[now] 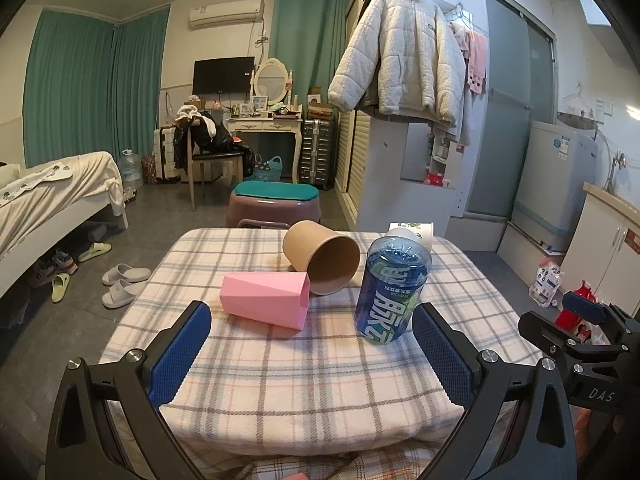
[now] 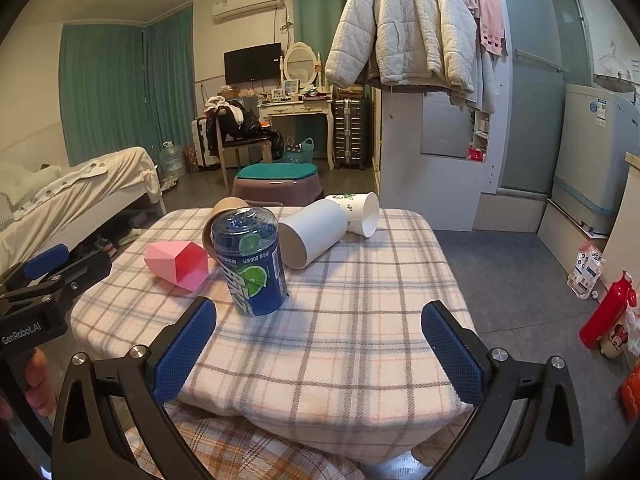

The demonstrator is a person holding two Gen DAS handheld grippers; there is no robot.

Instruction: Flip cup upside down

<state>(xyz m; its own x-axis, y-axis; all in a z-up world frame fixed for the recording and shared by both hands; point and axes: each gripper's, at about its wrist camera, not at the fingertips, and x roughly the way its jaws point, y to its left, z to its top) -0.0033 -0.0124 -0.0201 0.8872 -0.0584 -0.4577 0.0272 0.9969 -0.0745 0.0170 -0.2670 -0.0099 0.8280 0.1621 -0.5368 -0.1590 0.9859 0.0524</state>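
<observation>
Counter (image 1: 304,380), small, covered by a plaid cloth: near edge rounded, lying between and just under both pairs of fingers; far edge ends before a purple stool with teal cushion (image 1: 276,200). Front half of the cloth is bare, all items crowd the far half. Open grey floor lies to the right of the counter.

Left gripper (image 1: 312,344): blue-padded fingers spread wide, holding nothing, poised over the near edge. Right gripper (image 2: 318,340): fingers likewise spread wide and empty, at the same edge, just right of the left one.

Blue drink bottle (image 1: 390,292), inverted, standing on the cloth: just ahead of the left gripper's right finger, and ahead of the right gripper's left finger.

Pink faceted cup (image 1: 266,298), on its side, mouth toward the right: ahead of the left gripper's left finger, apart from it.

Brown paper cup (image 1: 320,256), on its side, mouth toward the camera, just behind the pink cup, beside the bottle.

White cup (image 2: 314,232), on its side, behind and right of the bottle; a second white cup with green print (image 2: 360,212) lies touching its far end.

Room: bed (image 1: 52,196) at left, slippers (image 1: 120,284) on the floor, red bottle (image 2: 608,312) at right.
</observation>
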